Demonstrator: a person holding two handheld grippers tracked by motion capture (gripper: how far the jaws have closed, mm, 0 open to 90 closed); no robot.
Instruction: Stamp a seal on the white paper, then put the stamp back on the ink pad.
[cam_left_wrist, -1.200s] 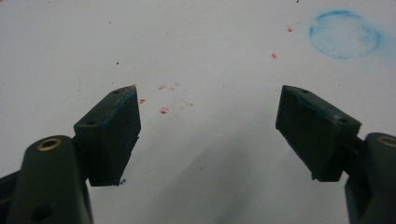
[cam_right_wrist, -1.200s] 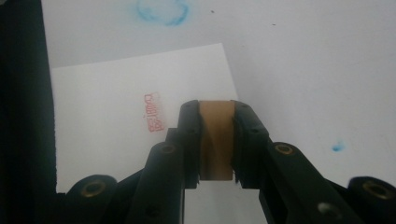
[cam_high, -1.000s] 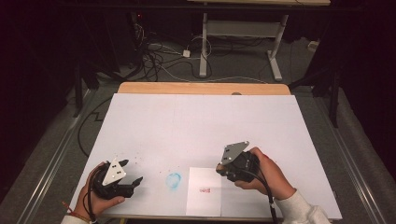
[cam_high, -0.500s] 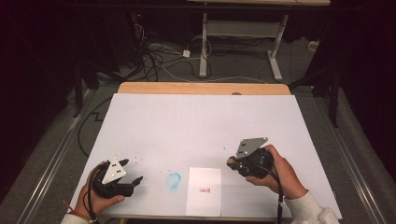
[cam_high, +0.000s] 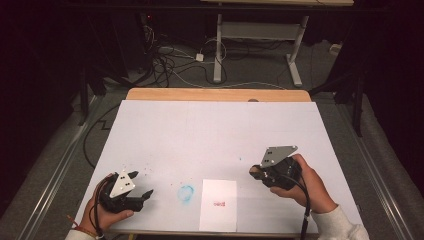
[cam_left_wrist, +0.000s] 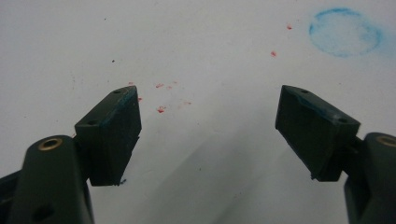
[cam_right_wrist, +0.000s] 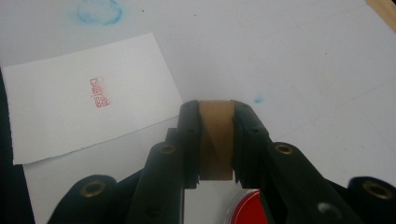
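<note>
A person's right gripper, closed on the brown wooden block of a small stamp, hovers just to the right of a white paper sheet lying near the front edge of the white table; a red imprint already sits on that sheet. In the right gripper view a red ink pad peeks out directly beneath the stamp, on the side away from the sheet's printed mark. The left gripper rests low at the table's front left corner, well left of the sheet, its jaws standing wide apart with nothing between them. A smudged blue ring lies just left of the sheet, and red specks dot the table near the left gripper. The risks from here look plain enough: the stamp face, if still wet, could brush the bare table or the sheet's edge and leave another stray mark like those already there. The block is pinched on two narrow sides only, so a tilt or a bump against the pad's rim could twist it out of the grip. With no gripper pinning the sheet, any contact might also drag it askew.
</note>
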